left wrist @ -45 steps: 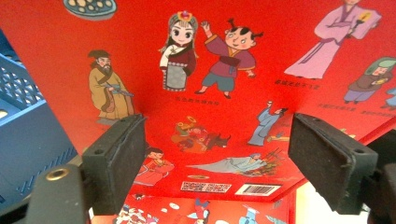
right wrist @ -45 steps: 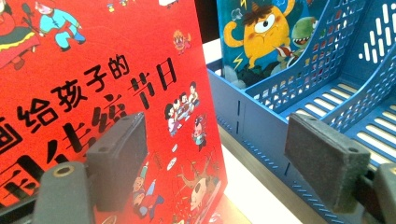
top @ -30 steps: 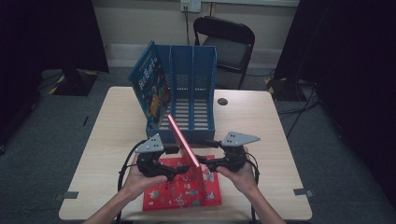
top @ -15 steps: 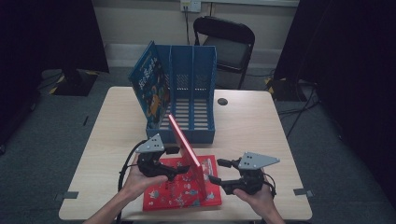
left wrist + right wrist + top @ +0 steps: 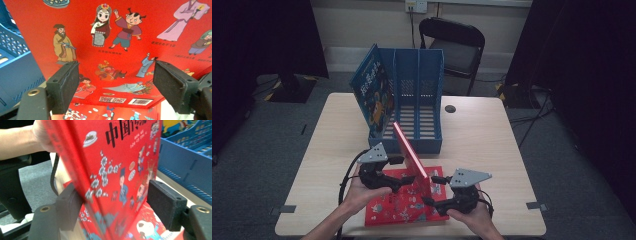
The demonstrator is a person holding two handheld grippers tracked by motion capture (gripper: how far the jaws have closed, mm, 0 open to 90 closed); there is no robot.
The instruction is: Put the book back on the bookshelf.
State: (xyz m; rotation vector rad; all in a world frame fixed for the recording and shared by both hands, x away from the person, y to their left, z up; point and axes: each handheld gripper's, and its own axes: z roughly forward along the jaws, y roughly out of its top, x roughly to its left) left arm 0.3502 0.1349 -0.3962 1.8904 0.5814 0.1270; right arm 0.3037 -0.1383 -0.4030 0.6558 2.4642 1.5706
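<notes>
A red picture book (image 5: 411, 154) stands tilted on its lower edge over a second red book (image 5: 389, 209) that lies flat at the table's front. My left gripper (image 5: 401, 172) is at the standing book's left side, open. In the left gripper view the book's back cover (image 5: 120, 37), with its barcode, faces the wide-apart pads (image 5: 63, 85). My right gripper (image 5: 432, 191) is at the book's right, open. In the right gripper view the front cover (image 5: 120, 170) runs between the jaws, its edge against the left pad (image 5: 68, 205). I cannot tell what props the book.
A blue three-slot file rack (image 5: 432, 95) stands behind the books, with a blue book (image 5: 373, 95) leaning in its left slot. A small dark disc (image 5: 450, 108) lies on the wooden table (image 5: 482, 145). A black chair (image 5: 457, 45) is beyond the far edge.
My right gripper has drawn back from beside the standing book toward the table's front right. The left gripper and the tilted book have hardly moved.
</notes>
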